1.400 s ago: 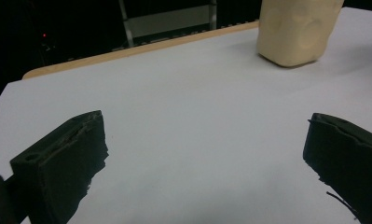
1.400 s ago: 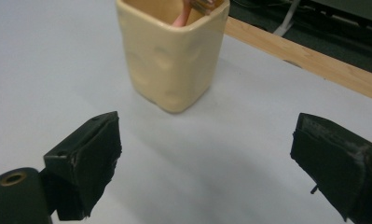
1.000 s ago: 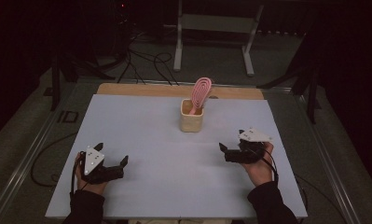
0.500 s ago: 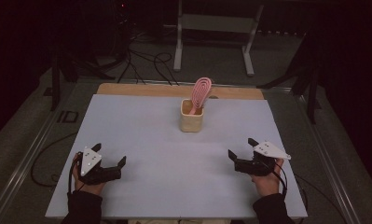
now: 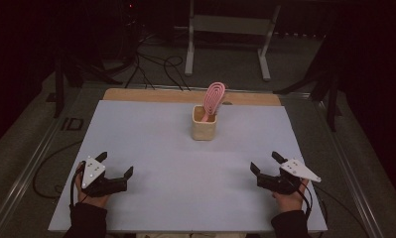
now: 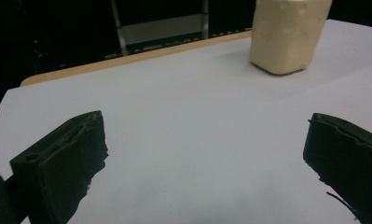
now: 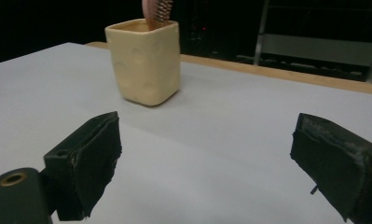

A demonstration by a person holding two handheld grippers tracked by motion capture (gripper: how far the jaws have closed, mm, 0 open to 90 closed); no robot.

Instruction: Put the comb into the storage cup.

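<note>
Dark room, pale table [image 5: 151, 144] with the cream cup [image 5: 204, 128] holding a pink brush [image 5: 213, 99] at the far middle. Left gripper [image 5: 116, 171] and right gripper [image 5: 265, 166] sat near the front corners, jaws wide apart, holding nothing. I'd have gone for the brush head slowly, bracing the cup.

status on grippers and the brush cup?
Left gripper open, empty. Right gripper open, empty. Pink brush upright in cream cup, untouched. Nothing between.

White table [image 5: 151, 134] with a bare wooden strip along its far edge, cream square cup [image 5: 204, 128] standing upright near the far middle, pink brush [image 5: 213, 99] inside it
</note>
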